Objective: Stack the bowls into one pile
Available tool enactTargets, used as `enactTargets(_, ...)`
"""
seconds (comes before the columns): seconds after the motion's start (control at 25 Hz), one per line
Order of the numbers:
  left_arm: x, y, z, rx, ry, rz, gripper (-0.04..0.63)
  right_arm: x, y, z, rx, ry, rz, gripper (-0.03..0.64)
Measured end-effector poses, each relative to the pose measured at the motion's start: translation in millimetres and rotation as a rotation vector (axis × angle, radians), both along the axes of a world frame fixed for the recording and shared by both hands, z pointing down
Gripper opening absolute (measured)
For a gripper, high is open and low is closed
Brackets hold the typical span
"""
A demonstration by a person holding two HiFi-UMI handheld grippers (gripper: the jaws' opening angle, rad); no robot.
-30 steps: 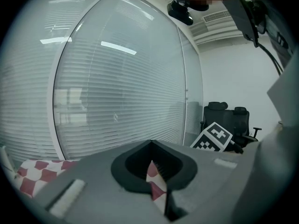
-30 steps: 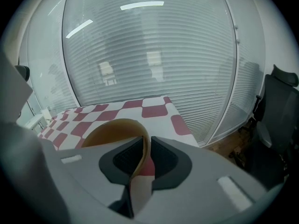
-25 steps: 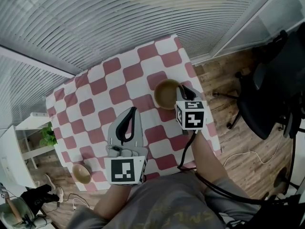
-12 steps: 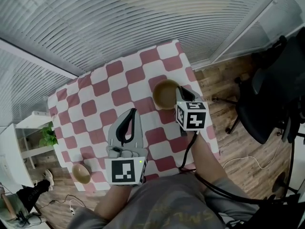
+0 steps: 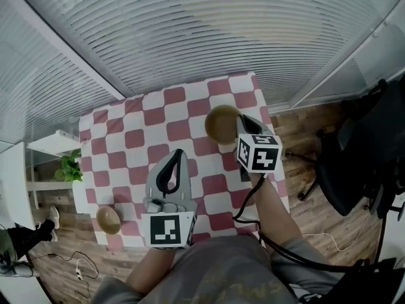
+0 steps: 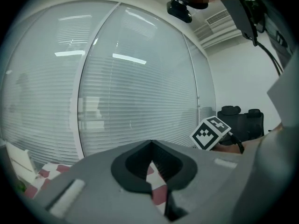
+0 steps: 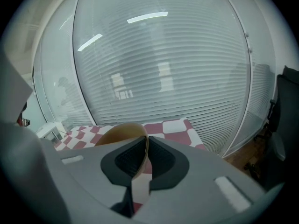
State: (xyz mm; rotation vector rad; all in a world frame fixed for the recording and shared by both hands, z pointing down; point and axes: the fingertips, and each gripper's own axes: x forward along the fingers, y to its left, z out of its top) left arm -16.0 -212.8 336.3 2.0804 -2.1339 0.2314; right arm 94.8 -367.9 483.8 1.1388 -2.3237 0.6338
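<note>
Head view: tabletop (image 5: 136, 138) covered in a red-and-white checked cloth, with slatted blinds (image 5: 190, 37) behind its far edge.

Two bowls are in view. We see the larger brown bowl (image 5: 221, 124) over the far right part of the cloth, mouth up. The smaller brown bowl (image 5: 108, 220) sits at the near left corner, well apart from the larger one. The bowls are not stacked.

Right hand-held gripper (image 5: 243, 121): it reaches in from the near right and its tips are at the right-hand rim of the larger bowl. In the right gripper view the jaws of this hand-held gripper (image 7: 143, 143) are clamped on the bowl's wall (image 7: 122, 133), one jaw inside the bowl and one outside, with the thin rim running up between them. We cannot tell whether the bowl rests on the cloth or is lifted clear of it.

Left hand-held gripper (image 5: 176, 154): it is held over the middle near part of the cloth, pointing toward the far edge and away from both bowls. In the left gripper view its jaws (image 6: 150, 146) are closed, tips touching, with nothing between them; only checked cloth shows through the gap below the tips.

A dark office chair (image 5: 361, 138) stands on the wooden floor (image 5: 304, 132) to the right of the tabletop, and a small green plant (image 5: 71, 168) sits off its left side.
</note>
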Motion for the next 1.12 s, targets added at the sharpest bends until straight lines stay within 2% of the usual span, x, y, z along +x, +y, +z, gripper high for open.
enactTargets(0.28, -22, 35, -10, 0.022, -0.013, -0.113, 0.0, -47, 26, -10, 0.002, -0.022, -0.127, 0.046)
enactTargets(0.56, -57, 84, -15, 0.028, -0.018, -0.266, 0.0, -113, 74, -13, -0.034, -0.064, -0.283, 0.046)
enactTargets(0.84, -88, 149, -19, 0.06, -0.021, -0.407, 0.0, -180, 143, -16, -0.06, -0.094, -0.454, 0.045)
enactTargets(1.12, -133, 238, -29, 0.071, -0.042, -0.57, 0.0, -248, 238, -23, -0.078, -0.103, -0.627, 0.046)
